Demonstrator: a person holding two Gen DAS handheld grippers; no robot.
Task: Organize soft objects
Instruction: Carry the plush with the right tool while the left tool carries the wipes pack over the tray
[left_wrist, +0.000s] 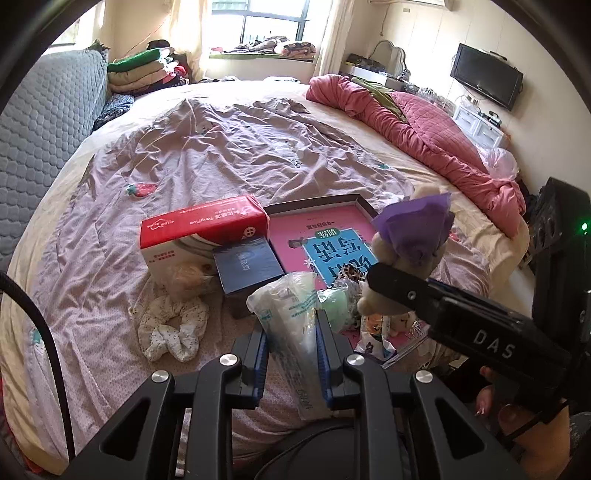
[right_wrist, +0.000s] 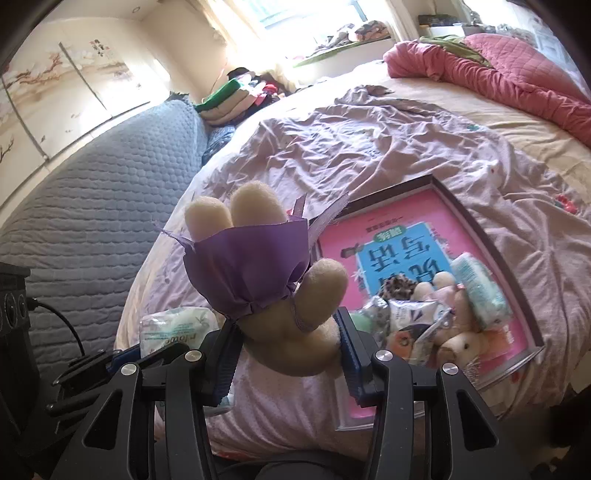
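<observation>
Our left tool (left_wrist: 291, 354) clamps a wipes pack (left_wrist: 291, 314), right tool (right_wrist: 288, 354) a plush (right_wrist: 273, 280); tray (right_wrist: 495, 258) part-filled, scrunchie (left_wrist: 171, 325) left.

The bed (left_wrist: 92, 258), under a wrinkly lilac sheet, has a pink tray (left_wrist: 291, 236), red tissue box (left_wrist: 203, 229), dark blue box (left_wrist: 247, 266) and spotted scrunchie (left_wrist: 173, 328) lower-middle, crumpled pink quilt (left_wrist: 424, 136) upper right.

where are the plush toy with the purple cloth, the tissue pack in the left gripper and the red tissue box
plush toy (right_wrist: 291, 332), right wrist view, its beige body
tissue pack (left_wrist: 291, 314), left wrist view, its clear wrapper
red tissue box (left_wrist: 203, 221), left wrist view, its red top
</observation>
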